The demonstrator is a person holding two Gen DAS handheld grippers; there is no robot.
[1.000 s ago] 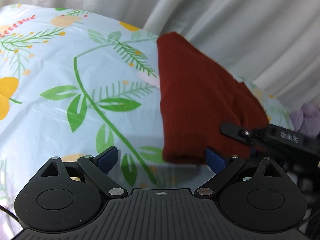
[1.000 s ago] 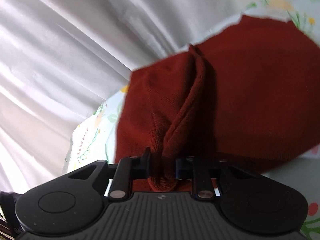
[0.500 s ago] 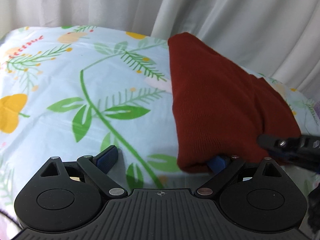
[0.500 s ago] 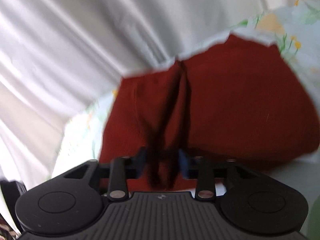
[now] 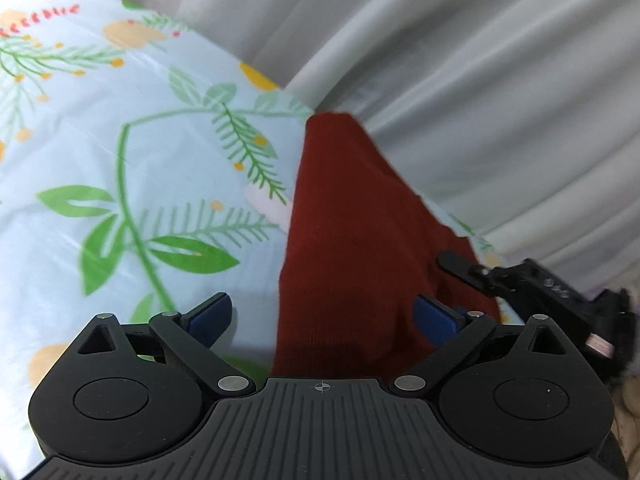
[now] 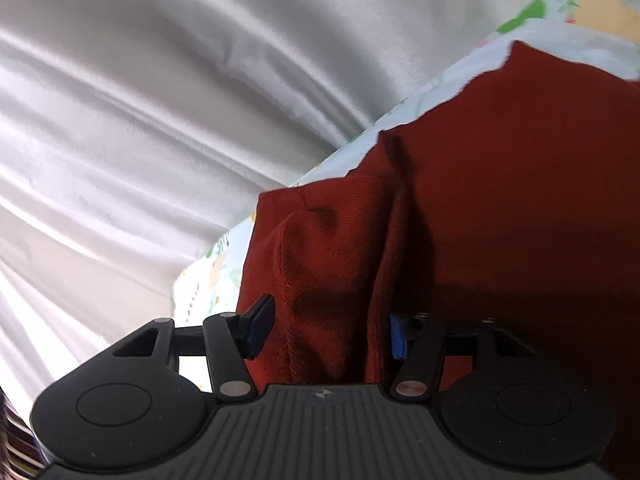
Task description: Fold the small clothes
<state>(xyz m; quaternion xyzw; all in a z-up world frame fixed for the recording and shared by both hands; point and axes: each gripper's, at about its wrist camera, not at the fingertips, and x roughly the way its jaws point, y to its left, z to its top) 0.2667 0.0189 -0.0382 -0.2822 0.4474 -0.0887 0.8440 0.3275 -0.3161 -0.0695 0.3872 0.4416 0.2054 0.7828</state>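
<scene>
Curtain (image 5: pixel 500 80): pale grey folds hang behind the red garment and fill the upper part of both wrist views.
Floral cloth (image 5: pixel 120 160): a light blue sheet printed with green leaves, ferns and yellow blooms spreads under the red garment and runs out to its left in the left wrist view; what it covers cannot be told.
Red garment (image 5: pixel 352 240): a rust-red knit piece lies folded on the floral cloth, its far corner close to the curtain. In the right wrist view a raised ridge of the fabric (image 6: pixel 384 240) runs from the garment's near edge toward its far edge.
Left tool (image 5: pixel 322 320): its two blue-padded fingers (image 5: pixel 210 318) stand wide apart over the near edge of the red garment. One pad is over bare floral cloth to the garment's left, the other over the garment's right part. Neither pad presses the fabric.
Right tool (image 6: pixel 328 328): its fingers stand apart on either side of the garment's raised ridge. The fabric sits loosely between the blue pads (image 6: pixel 260 328), with none of it clamped. In the left wrist view this tool's black finger reaches in over the garment's right edge.
Purple item (image 5: pixel 600 292): a blurred scrap shows just beyond the garment's right side, too unclear to identify.
</scene>
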